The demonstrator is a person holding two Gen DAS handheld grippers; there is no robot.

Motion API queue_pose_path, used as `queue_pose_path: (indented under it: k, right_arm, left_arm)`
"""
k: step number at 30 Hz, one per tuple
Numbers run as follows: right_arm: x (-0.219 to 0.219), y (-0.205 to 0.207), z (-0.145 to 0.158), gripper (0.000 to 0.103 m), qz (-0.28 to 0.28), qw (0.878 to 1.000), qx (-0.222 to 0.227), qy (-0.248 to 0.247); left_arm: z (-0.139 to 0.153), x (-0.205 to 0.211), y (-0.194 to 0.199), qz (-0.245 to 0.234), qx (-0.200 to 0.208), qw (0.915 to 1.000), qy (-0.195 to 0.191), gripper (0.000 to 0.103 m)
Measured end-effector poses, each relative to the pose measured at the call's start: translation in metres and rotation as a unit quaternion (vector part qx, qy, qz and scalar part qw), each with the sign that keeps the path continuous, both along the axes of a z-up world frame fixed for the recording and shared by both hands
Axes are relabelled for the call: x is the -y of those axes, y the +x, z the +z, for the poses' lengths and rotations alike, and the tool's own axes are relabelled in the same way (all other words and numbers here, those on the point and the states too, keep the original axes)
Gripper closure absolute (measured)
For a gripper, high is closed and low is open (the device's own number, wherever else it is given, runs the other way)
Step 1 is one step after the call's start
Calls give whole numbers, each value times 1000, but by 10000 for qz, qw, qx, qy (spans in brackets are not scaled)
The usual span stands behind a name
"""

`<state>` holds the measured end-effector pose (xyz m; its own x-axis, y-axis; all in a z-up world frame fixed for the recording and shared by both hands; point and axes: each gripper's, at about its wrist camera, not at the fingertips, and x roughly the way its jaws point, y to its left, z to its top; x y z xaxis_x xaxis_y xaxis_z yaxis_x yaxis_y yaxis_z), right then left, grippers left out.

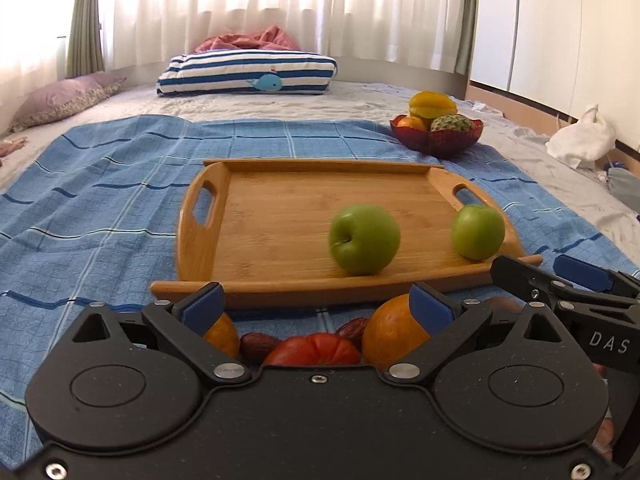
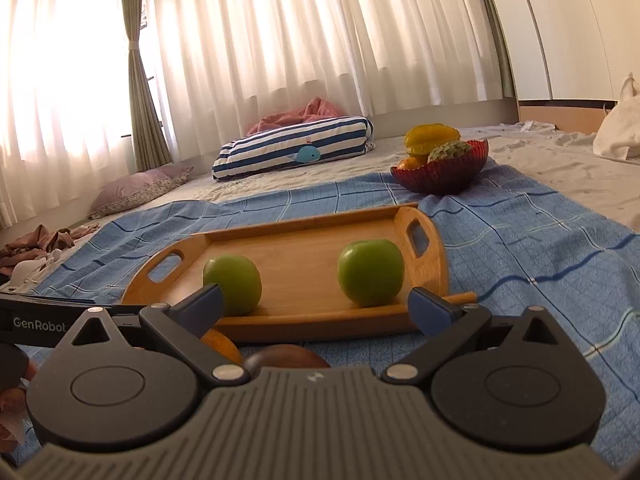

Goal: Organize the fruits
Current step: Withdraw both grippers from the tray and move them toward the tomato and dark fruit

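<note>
A wooden tray (image 1: 280,208) lies on the blue cloth with two green apples, one near its front middle (image 1: 364,238) and one at its right end (image 1: 477,232). In the right wrist view the tray (image 2: 304,256) holds the same apples (image 2: 233,279) (image 2: 370,271). My left gripper (image 1: 318,306) is open above loose fruit in front of the tray: two oranges (image 1: 390,334) (image 1: 224,336), a red tomato (image 1: 314,350) and brown dates (image 1: 256,346). My right gripper (image 2: 316,306) is open and empty, over an orange (image 2: 222,344) and a brown fruit (image 2: 286,356).
A red glass bowl (image 1: 436,138) with a yellow starfruit and other fruit stands beyond the tray's right end; it also shows in the right wrist view (image 2: 440,176). A striped pillow (image 1: 248,72) lies far back. The right gripper's body (image 1: 568,292) shows at the left view's right edge.
</note>
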<state>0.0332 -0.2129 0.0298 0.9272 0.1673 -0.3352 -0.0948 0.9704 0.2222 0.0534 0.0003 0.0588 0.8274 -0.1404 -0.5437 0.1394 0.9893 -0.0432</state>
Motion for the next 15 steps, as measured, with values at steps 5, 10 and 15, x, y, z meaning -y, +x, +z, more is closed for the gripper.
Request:
queue_pose_path:
  k: [5, 10, 15]
  right_arm:
    - [-5, -4, -9, 0, -81, 9999, -57, -38]
    - [-9, -8, -13, 0, -74, 9999, -19, -117]
    - [-9, -8, -16, 0, -82, 9999, -22, -111]
  left_arm:
    - [-7, -2, -7, 64, 83, 9999, 125, 3]
    - [-13, -6, -9, 149, 88, 9998, 91, 2]
    - [-19, -8, -13, 218, 162, 9995, 149, 2]
